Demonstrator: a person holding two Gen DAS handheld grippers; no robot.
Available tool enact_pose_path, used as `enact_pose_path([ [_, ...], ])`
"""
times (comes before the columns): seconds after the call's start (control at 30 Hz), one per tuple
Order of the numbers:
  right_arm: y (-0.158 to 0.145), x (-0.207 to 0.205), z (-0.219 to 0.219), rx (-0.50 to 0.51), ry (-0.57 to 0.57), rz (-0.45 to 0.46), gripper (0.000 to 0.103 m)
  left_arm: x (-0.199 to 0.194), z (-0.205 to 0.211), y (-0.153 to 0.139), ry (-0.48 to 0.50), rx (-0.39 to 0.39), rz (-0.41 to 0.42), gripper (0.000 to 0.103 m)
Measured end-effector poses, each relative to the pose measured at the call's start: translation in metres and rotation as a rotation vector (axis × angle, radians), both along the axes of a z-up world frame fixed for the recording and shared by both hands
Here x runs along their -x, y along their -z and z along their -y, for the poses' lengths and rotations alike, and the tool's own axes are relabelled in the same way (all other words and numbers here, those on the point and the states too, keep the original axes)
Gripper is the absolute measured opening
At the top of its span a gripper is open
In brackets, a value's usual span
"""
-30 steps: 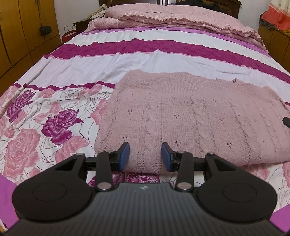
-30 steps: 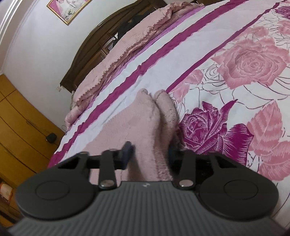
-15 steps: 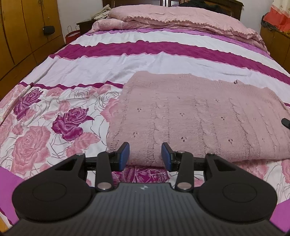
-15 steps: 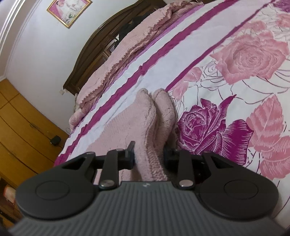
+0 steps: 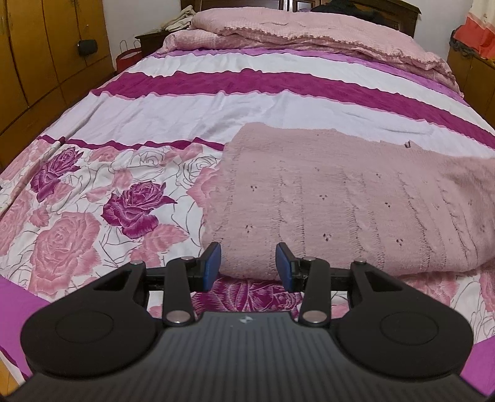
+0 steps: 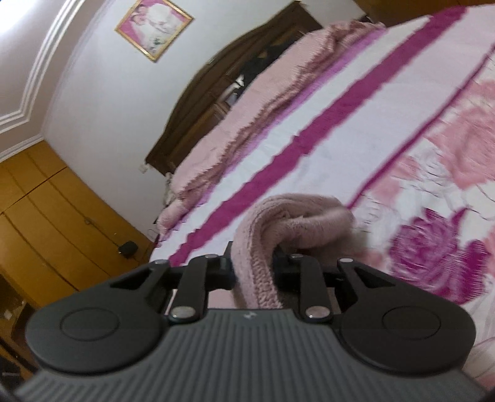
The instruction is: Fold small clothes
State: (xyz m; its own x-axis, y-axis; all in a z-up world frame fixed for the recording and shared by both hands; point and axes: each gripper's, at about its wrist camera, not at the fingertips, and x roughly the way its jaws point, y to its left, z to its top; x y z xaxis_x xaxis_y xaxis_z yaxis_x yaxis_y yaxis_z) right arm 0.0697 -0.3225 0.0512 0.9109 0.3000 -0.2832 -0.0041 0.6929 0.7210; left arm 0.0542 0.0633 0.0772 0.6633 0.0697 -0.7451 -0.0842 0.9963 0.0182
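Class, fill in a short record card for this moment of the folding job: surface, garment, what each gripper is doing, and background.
surface: bed with rose-print cover
garment: pink knitted sweater, lying mostly flat on the bed
left gripper: open, empty, sweater's near edge just beyond the blue pads
right gripper: jaws closing on a bunched fold of the sweater, which is raised off the cover
background: folded pink quilt at the bed's head, wooden wardrobe, framed picture
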Motion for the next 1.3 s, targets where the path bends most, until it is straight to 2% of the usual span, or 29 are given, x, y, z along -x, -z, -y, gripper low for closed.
enact_pose_path([
  [0.4,-0.045,-0.016,-0.062,0.127,-0.033,0.034,0.024,0.001,-0.016,-0.002,-0.001,-0.013,0.015,0.047],
  [0.77,-0.078,-0.036,-0.148,0.236,-0.166,0.059,0.024,0.006,-0.052,-0.003,-0.053,0.012,0.042,0.047],
  [0.9,-0.071,-0.045,-0.18,0.243,-0.233,0.045,0.024,0.01,-0.066,0.002,-0.08,0.023,0.038,0.047],
  [1.0,-0.057,-0.056,-0.203,0.234,-0.282,-0.002,0.024,0.011,-0.075,0.006,-0.094,0.032,0.031,0.047],
  [1.3,-0.012,-0.072,-0.252,0.318,-0.409,-0.07,0.024,0.011,-0.094,0.019,-0.123,0.056,0.019,0.047],
])
